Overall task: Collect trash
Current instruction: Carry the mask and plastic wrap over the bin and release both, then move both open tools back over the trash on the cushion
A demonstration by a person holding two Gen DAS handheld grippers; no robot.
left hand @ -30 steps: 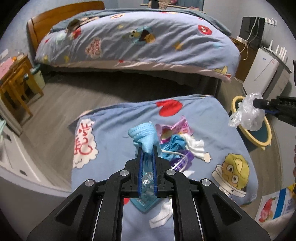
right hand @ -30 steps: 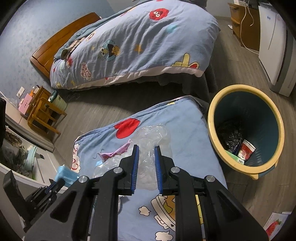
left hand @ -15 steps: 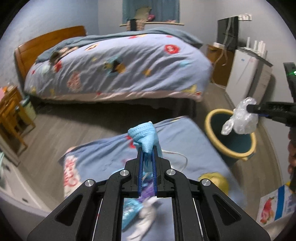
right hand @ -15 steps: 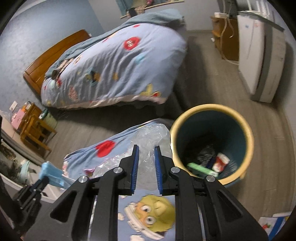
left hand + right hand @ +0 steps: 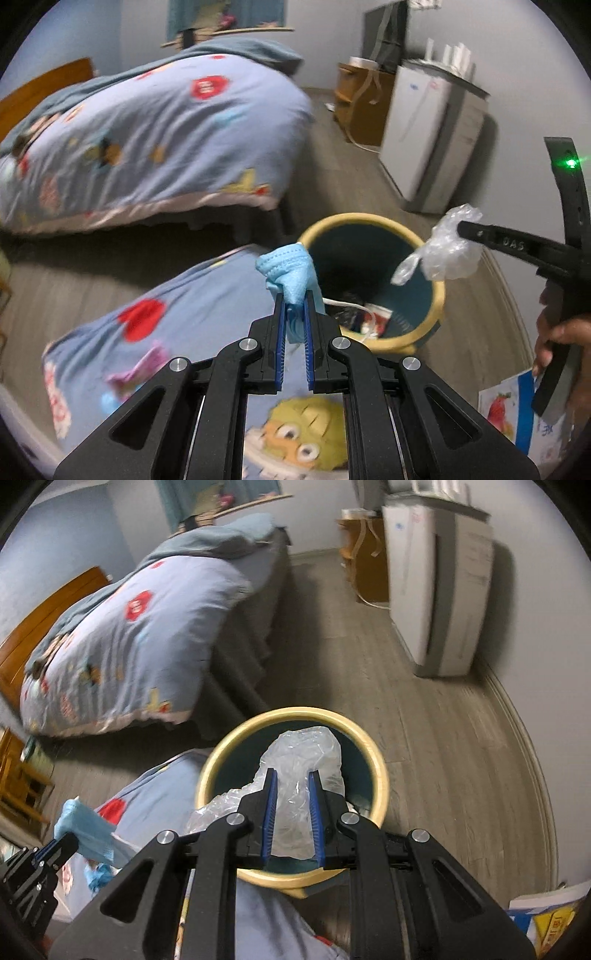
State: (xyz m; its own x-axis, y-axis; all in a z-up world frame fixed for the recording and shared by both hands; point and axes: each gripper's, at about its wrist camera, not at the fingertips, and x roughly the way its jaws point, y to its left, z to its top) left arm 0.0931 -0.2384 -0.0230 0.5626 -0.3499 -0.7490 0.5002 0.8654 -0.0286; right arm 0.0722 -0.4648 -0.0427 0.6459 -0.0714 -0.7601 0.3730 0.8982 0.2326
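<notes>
Both my grippers carry trash at the bin.

The yellow-rimmed trash bin [image 5: 382,775] stands on the floor beside the cartoon-print blanket [image 5: 192,295]. My right gripper [image 5: 291,775] pinches a clear plastic bag [image 5: 306,753] above its opening; my left gripper [image 5: 294,295] clamps a blue face mask [image 5: 290,267] near its rim.

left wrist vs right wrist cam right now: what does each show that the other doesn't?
Left wrist only: the person's hand on the right gripper's handle, trash at the bottom of the bin, and the pink wrapper on the quilt.

Right wrist only: the plastic bag directly over the bin's opening.

Both: the blue face mask in the left gripper, the bag in the right gripper, the bed.
</notes>
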